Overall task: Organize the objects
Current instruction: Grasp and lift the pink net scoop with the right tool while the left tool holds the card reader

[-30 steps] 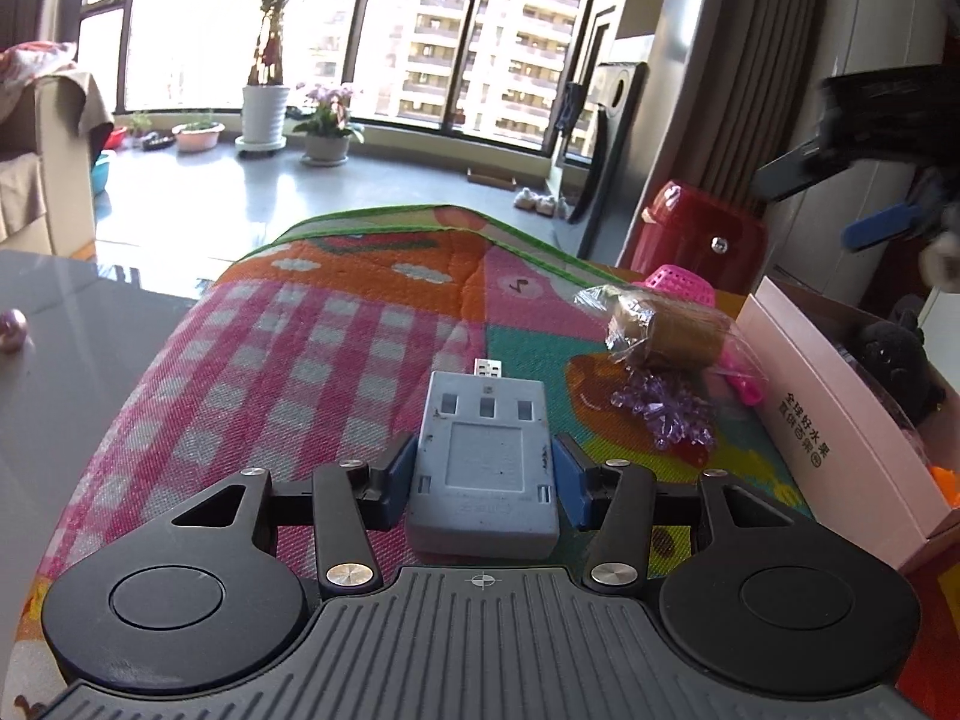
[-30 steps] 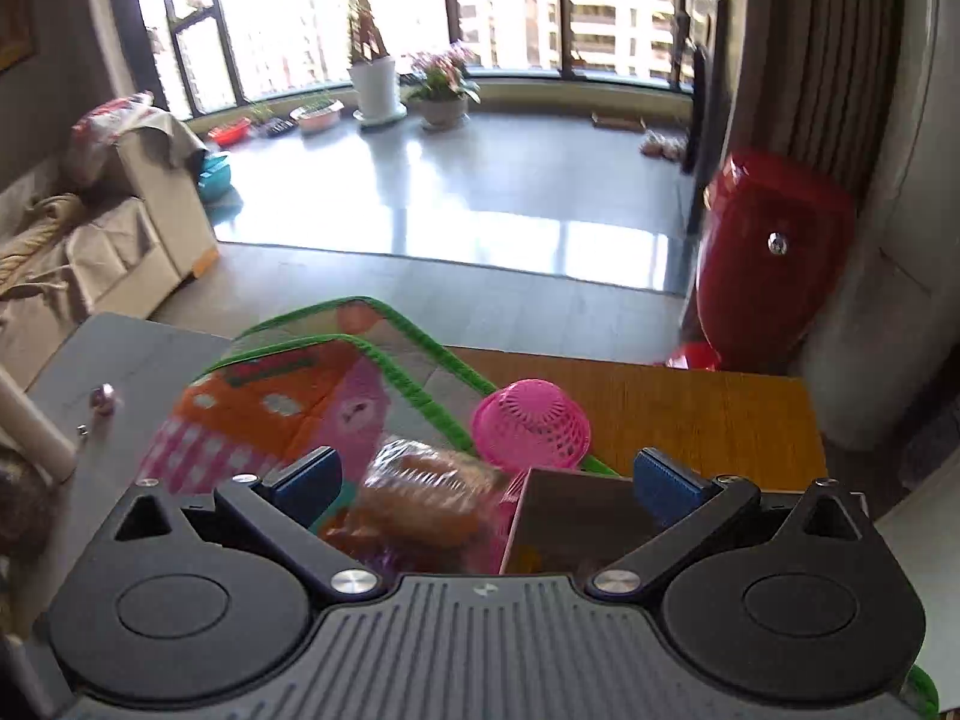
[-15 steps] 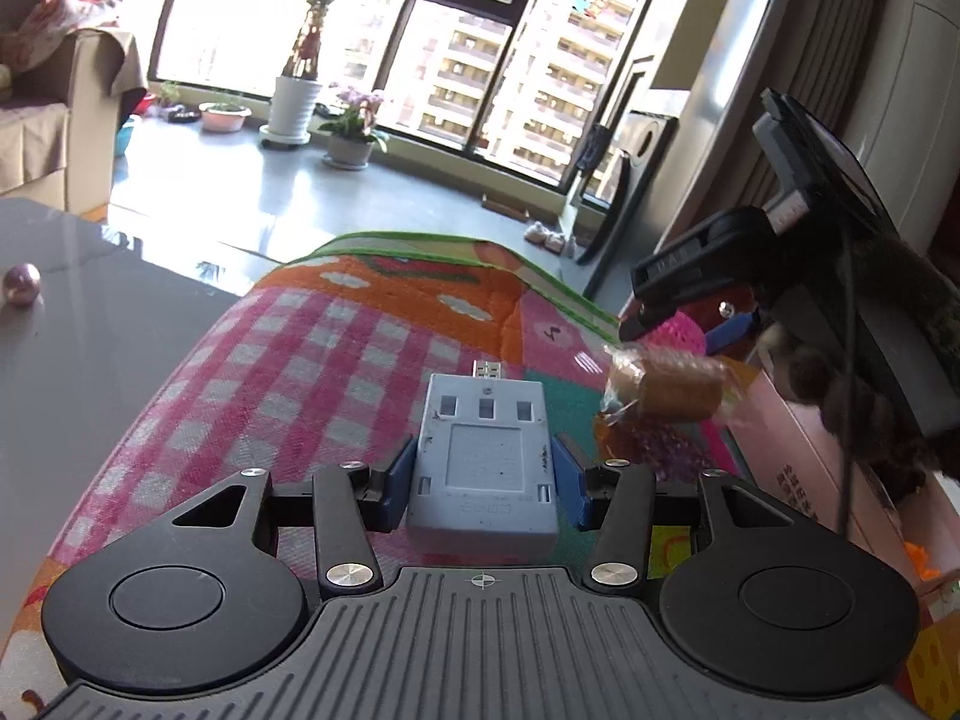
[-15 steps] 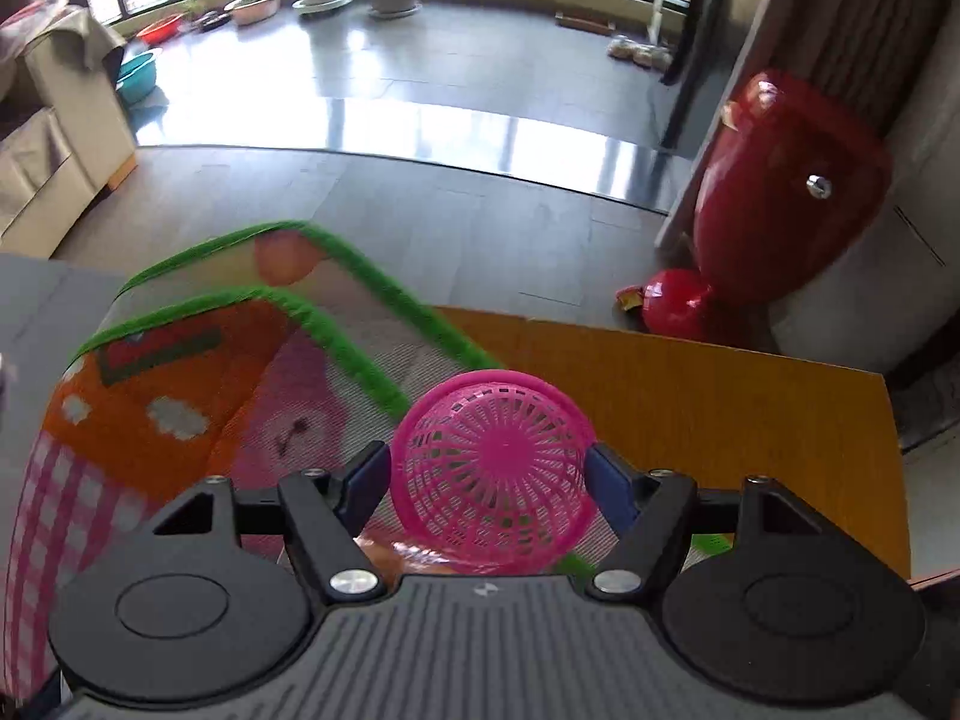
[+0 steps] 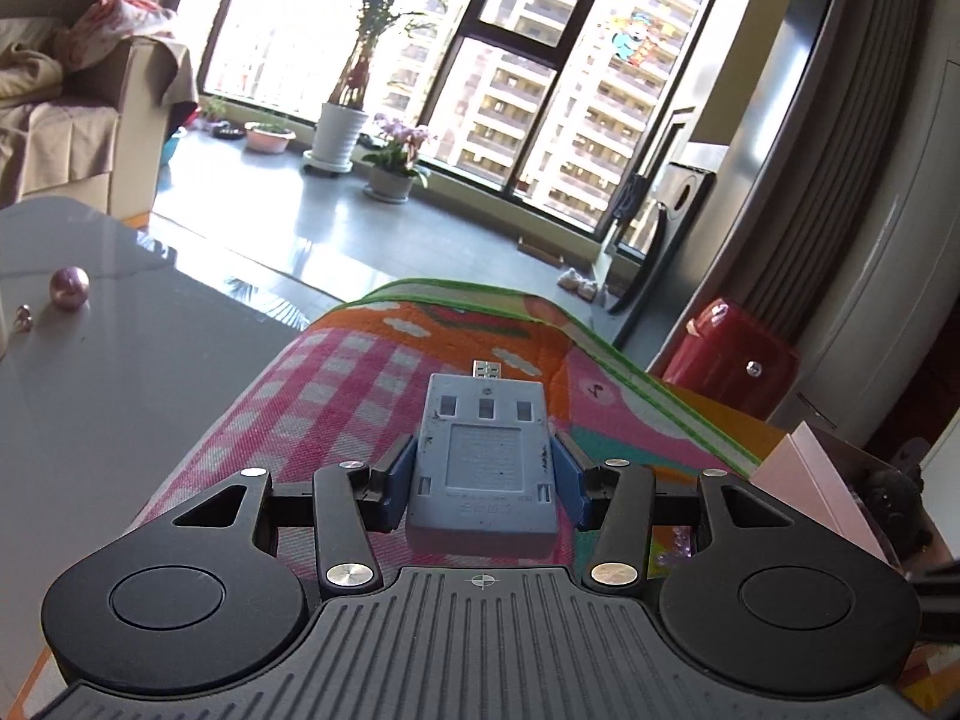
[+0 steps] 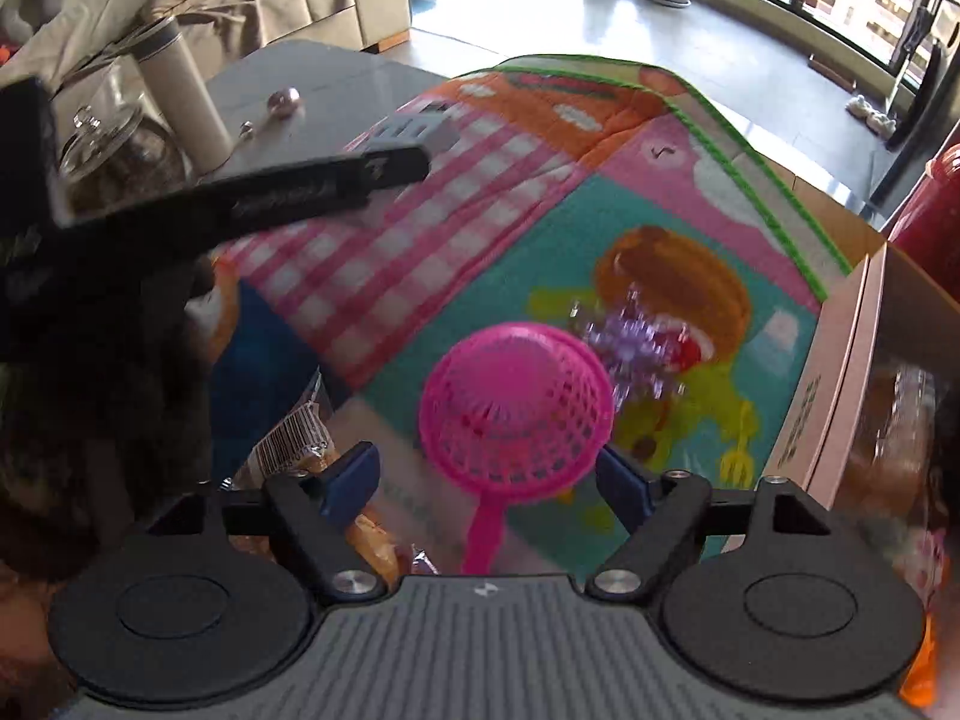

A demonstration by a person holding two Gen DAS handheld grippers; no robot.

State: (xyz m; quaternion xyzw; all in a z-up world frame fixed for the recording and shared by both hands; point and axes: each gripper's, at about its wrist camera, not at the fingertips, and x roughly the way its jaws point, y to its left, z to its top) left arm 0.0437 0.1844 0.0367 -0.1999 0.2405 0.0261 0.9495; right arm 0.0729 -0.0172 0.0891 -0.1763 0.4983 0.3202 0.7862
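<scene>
My left gripper (image 5: 483, 471) is shut on a grey-blue plug-in adapter (image 5: 483, 462), held flat above the colourful play mat (image 5: 336, 378); it also shows far left in the right wrist view (image 6: 414, 129). My right gripper (image 6: 489, 477) hangs over the mat with a pink mesh strainer (image 6: 516, 414) between its blue pads. The pads stand apart from the rim, so whether they grip it I cannot tell. A purple bead cluster (image 6: 636, 342) lies on the mat just beyond the strainer. A pink cardboard box (image 6: 840, 372) stands at the right with a wrapped bread roll (image 6: 894, 426) inside.
A grey glass table (image 5: 108, 372) lies left of the mat with a pink ball (image 5: 69, 287). A glass jar (image 6: 114, 150) and a white tube (image 6: 180, 90) stand there. Packaged bread (image 6: 300, 438) lies near my right gripper. A red stool (image 5: 732, 354) stands beyond.
My right gripper swung from the far table edge back over the mat, the pink strainer staying between its fingers. My left gripper rose and tilted up with the adapter. The bread roll now lies in the box.
</scene>
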